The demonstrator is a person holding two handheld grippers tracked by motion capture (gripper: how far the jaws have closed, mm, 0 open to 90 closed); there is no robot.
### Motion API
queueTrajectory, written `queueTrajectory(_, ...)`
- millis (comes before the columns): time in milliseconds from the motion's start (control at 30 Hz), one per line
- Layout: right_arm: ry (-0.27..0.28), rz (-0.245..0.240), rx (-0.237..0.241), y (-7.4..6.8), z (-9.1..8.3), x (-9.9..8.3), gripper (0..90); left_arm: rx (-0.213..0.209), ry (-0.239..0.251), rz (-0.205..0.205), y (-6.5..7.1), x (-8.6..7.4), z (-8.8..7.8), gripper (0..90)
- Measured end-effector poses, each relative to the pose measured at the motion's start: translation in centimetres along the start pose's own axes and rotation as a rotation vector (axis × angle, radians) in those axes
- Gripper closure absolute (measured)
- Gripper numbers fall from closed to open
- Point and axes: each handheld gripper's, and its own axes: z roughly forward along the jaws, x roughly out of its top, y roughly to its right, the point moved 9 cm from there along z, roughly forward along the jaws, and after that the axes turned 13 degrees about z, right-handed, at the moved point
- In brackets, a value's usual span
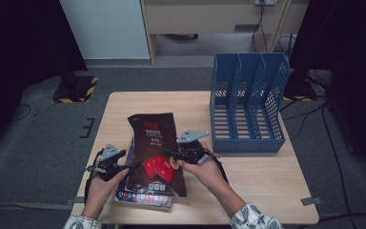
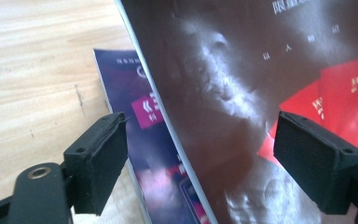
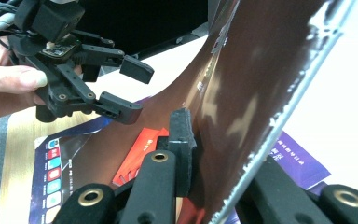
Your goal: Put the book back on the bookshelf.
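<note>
Dark booklet: lifted off table, lying over purple booklet. Right gripper: jaws clamped on dark booklet's right edge. Left gripper: jaws wide, unclamped, at its left edge. Blue file rack: right rear of table

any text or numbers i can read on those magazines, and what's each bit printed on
Dark magazine, pinched by the right hand-held gripper: pale Chinese characters near the top of the cover, too blurred to quote.
Same cover, red fan shape: white marks, too small to read.
Purple magazine underneath: white characters on a pink label, blurred.
Its lower edge: a row of small icons, no legible words.
Blue file rack: no text.
</note>
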Motion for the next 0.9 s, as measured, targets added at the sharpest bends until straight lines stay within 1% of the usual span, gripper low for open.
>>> queueTrajectory(33,0.004,-0.005,-0.002,0.0,0.0,0.1,81.6,-0.006,0.011,-0.003,-0.2,0.2,0.3,17.4)
queueTrajectory(67,0.004,-0.005,-0.002,0.0,0.0,0.1,81.6,-0.006,0.011,-0.003,-0.2,0.2,0.3,17.3)
queueTrajectory(100,0.008,-0.013,-0.005,-0.1,0.0,0.2,81.8,-0.006,0.005,0.01,-0.4,0.2,0.7,16.9)
queueTrajectory(200,0.009,-0.019,-0.006,-0.1,0.1,0.4,82.1,-0.016,0.005,0.008,-0.6,0.3,1.1,16.9)
queueTrajectory(233,0.015,-0.03,-0.005,-0.3,0.1,0.6,82.3,-0.026,0.005,0.01,-0.5,0.3,1.4,16.9)
queueTrajectory(267,0.015,-0.03,-0.005,-0.3,0.1,0.6,82.3,-0.027,0.002,0.018,-0.5,0.3,1.5,16.9)
queueTrajectory(300,0.018,-0.039,-0.009,-0.4,0.1,0.7,82.5,-0.041,-0.007,0.033,-0.2,0.2,1.6,16.9)
queueTrajectory(333,0.018,-0.039,-0.009,-0.4,0.1,0.7,82.5,-0.041,-0.007,0.033,-0.2,0.2,1.6,17.0)
queueTrajectory(400,0.028,-0.049,-0.01,-0.5,0.1,1.0,82.9,-0.055,0.001,0.036,0.1,0.3,1.5,18.1)
queueTrajectory(433,0.031,-0.052,-0.009,-0.6,0.0,1.1,83.1,-0.064,0.007,0.035,0.2,0.4,1.4,19.0)
queueTrajectory(533,0.048,-0.065,0.002,-0.9,-0.2,1.3,83.8,-0.065,0.017,0.021,0.1,0.5,1.4,19.1)
queueTrajectory(733,0.059,-0.068,0.013,-1.0,-0.3,1.5,84.2,-0.07,0.017,0.007,-0.1,0.3,1.5,19.0)
queueTrajectory(800,0.06,-0.066,0.016,-1.1,-0.2,1.5,84.2,-0.075,0.005,0.009,0.0,0.2,1.6,18.8)
queueTrajectory(867,0.066,-0.069,0.021,-1.2,-0.3,1.6,84.3,-0.082,0.005,0.009,0.1,0.2,1.7,18.6)
queueTrajectory(900,0.076,-0.068,0.025,-1.2,-0.4,1.7,84.4,-0.095,0.007,0.011,0.2,0.2,1.7,18.8)
